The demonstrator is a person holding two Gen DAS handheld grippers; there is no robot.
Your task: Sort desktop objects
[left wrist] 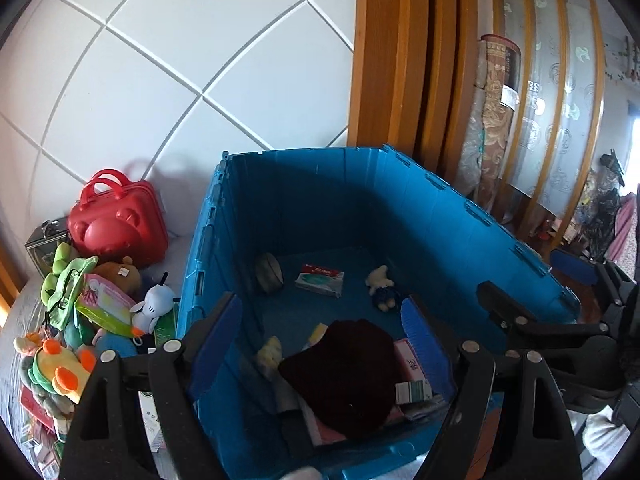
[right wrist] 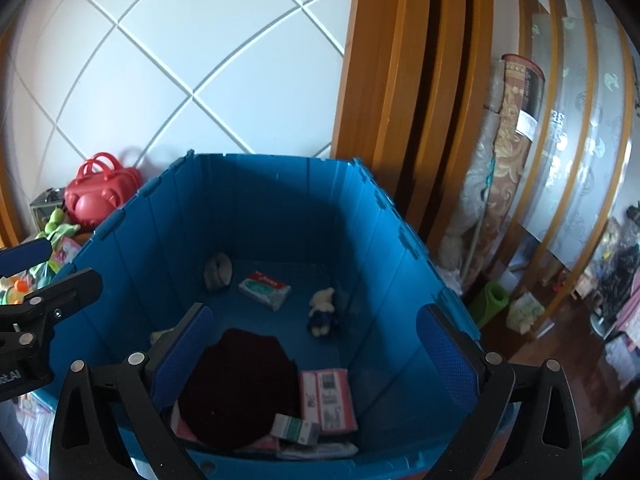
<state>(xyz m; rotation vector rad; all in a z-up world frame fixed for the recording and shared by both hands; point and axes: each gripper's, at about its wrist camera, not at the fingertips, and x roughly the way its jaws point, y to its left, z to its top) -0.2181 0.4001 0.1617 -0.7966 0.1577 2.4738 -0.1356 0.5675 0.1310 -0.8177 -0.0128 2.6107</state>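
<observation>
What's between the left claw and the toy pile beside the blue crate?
The blue plastic crate's left wall: the open left claw hovers over the crate interior, while the pile of plush toys lies outside it. Lifting over the rim looks clear.

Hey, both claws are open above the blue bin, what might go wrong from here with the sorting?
1. The dark red hat already covers things near the front wall; more drops could bury the pink box and green-striped box too.
2. The toy pile beside the blue bin is tangled, so the left claw may drag out several toys at once.
3. The right claw is close by; they could collide.
</observation>
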